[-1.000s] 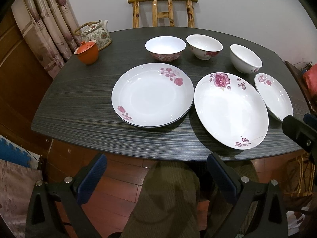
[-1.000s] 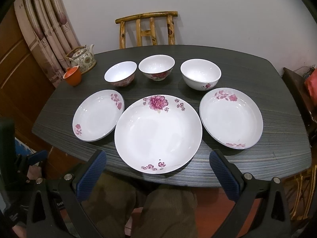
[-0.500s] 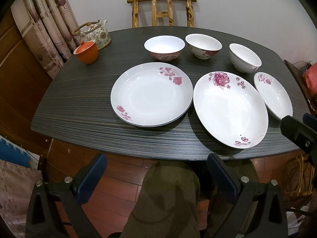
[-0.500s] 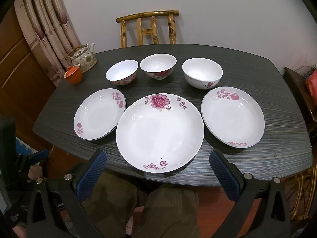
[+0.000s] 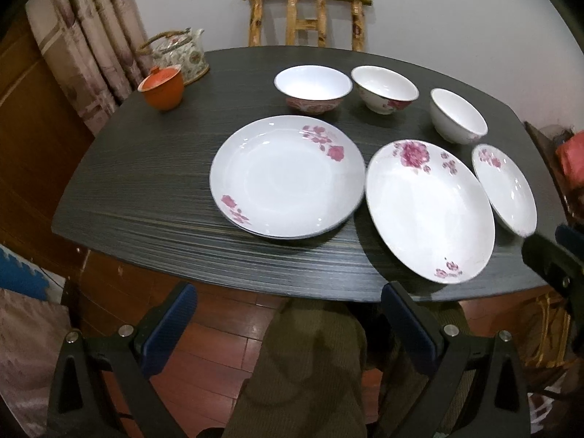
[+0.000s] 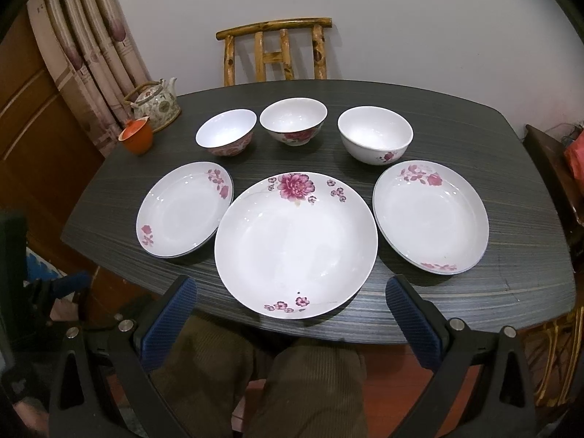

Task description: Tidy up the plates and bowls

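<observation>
Right wrist view: both claws, right claw (image 6: 290, 323) and left claw (image 5: 288, 325), gape wide and empty; the big plate (image 6: 295, 244) overhanging the desk (image 6: 511, 146) edge could tip if nudged.

The room light is dim and warm. Small glare spots sit on the large white flowered porcelain plate (image 6: 295, 244). Left wrist view is slightly blurred; black fisheye corners bend the edges.

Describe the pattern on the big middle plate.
White middle plate with pink flowers at two rim spots; clearest in right wrist view.
</observation>
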Demonstrator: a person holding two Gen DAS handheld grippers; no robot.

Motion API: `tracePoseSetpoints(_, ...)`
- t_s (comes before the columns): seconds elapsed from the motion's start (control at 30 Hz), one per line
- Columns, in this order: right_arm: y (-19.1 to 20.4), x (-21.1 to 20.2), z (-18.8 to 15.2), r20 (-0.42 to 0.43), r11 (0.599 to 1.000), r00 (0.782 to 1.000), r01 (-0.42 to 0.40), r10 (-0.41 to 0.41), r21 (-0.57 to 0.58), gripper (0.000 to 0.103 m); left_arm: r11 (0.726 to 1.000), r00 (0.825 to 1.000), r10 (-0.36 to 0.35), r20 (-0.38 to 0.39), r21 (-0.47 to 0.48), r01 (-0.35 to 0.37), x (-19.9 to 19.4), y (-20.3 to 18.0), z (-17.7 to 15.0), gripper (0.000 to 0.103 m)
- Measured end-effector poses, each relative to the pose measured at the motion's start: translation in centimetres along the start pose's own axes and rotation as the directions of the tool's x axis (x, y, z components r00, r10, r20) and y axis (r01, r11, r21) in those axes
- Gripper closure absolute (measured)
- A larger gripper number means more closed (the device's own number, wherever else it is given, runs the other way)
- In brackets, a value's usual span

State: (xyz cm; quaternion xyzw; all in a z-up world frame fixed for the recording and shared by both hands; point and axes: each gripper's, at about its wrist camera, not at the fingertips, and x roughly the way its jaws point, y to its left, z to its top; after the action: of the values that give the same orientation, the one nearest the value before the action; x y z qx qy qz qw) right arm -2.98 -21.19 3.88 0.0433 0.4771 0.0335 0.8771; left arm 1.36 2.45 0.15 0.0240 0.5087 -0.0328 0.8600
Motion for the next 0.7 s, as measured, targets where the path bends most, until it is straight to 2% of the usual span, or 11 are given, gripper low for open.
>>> tracePoseSetpoints(0.1,0.0,0.2,0.6,-0.010,1.000,1.000,-0.010,0.010,-0.010,0.000,0.999,1.000,-0.003,0.026,-0.037,0.004,-0.1,1.6,0.7,0.000)
tracePoseSetpoints(0.23,0.4,0.9,1.7,-0.034,0.999,0.999,-0.032,0.031,-0.029,0.001,0.996,1.000,-0.018,0.012,-0.088,0.019,0.3,4.2,1.9,0.000)
tracePoseSetpoints(0.3,0.7,1.3,2.4,-0.046,0.998,0.998,-0.050,0.048,-0.043,0.004,0.993,0.999,-0.035,-0.004,-0.114,0.035,0.6,5.3,2.5,0.006)
tracePoseSetpoints(0.33,0.9,1.6,2.9,-0.053,0.997,0.997,-0.053,0.050,-0.050,0.008,0.993,1.000,-0.030,0.000,-0.118,0.030,0.7,6.0,2.9,0.018)
tracePoseSetpoints(0.37,1.1,1.9,3.4,-0.059,0.997,0.997,-0.060,0.057,-0.055,0.009,0.992,1.000,-0.026,-0.013,-0.120,0.024,0.9,6.4,3.1,0.025)
tracePoseSetpoints(0.47,1.6,2.9,4.8,-0.086,0.994,0.992,-0.098,0.093,-0.051,0.013,0.991,0.998,-0.030,-0.050,-0.134,0.023,1.7,7.7,3.9,0.029)
tracePoseSetpoints(0.53,2.1,3.8,5.8,-0.103,0.991,0.988,-0.121,0.114,-0.064,0.019,0.990,0.997,-0.042,-0.065,-0.137,0.033,2.2,8.5,4.5,0.031)
tracePoseSetpoints(0.57,2.5,4.3,6.5,-0.117,0.989,0.986,-0.125,0.116,-0.073,0.024,0.991,0.995,-0.041,-0.088,-0.134,0.029,2.5,8.4,4.6,0.035)
tracePoseSetpoints(0.7,3.6,6.7,8.6,-0.176,0.983,0.973,-0.167,0.152,-0.078,0.030,0.983,0.987,-0.100,-0.124,-0.167,0.078,3.8,9.4,5.7,0.038)
